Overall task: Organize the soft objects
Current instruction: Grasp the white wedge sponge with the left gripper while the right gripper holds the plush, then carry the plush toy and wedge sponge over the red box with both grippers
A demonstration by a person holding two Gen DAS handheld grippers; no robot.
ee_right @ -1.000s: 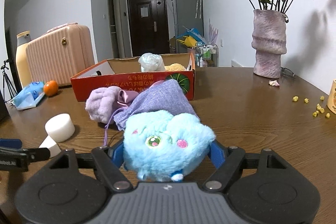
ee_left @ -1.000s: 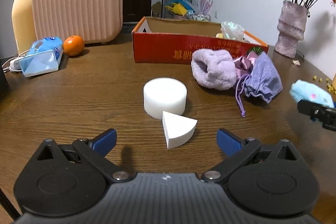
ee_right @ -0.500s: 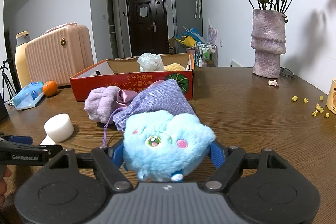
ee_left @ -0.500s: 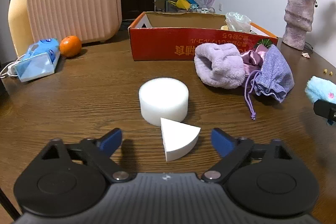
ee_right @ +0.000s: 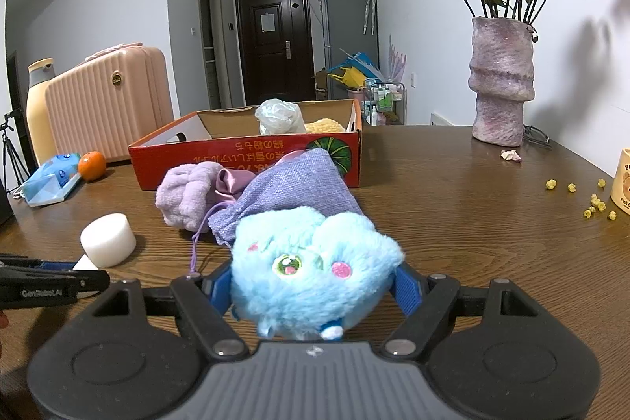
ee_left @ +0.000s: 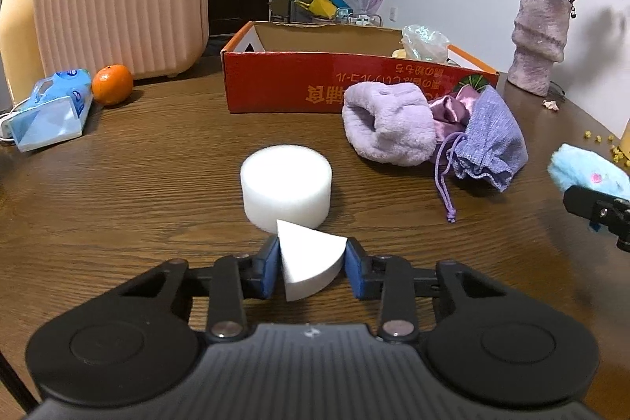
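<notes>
My left gripper (ee_left: pixel 310 267) is shut on a white foam wedge (ee_left: pixel 309 260) on the wooden table, just in front of a white foam cylinder (ee_left: pixel 286 192). My right gripper (ee_right: pixel 311 288) is shut on a blue plush toy (ee_right: pixel 311 274); the toy also shows at the right edge of the left wrist view (ee_left: pixel 586 174). A purple fleece piece (ee_left: pixel 388 128) and a purple drawstring bag (ee_left: pixel 490 140) lie in front of the red cardboard box (ee_left: pixel 315 85), which holds a plastic bag (ee_right: pixel 279 117) and a yellow item.
A pink suitcase (ee_left: pixel 118 6), a yellow bottle (ee_left: pixel 17 22), an orange (ee_left: pixel 112 84) and a tissue pack (ee_left: pixel 51 109) stand at the back left. A vase with roses (ee_right: pixel 500 81) stands at the back right. Popcorn bits (ee_right: pixel 590 199) and a cup lie far right.
My left gripper has moved forward around the foam wedge and shut on it. The right gripper still holds the blue plush toy, almost unmoved.
</notes>
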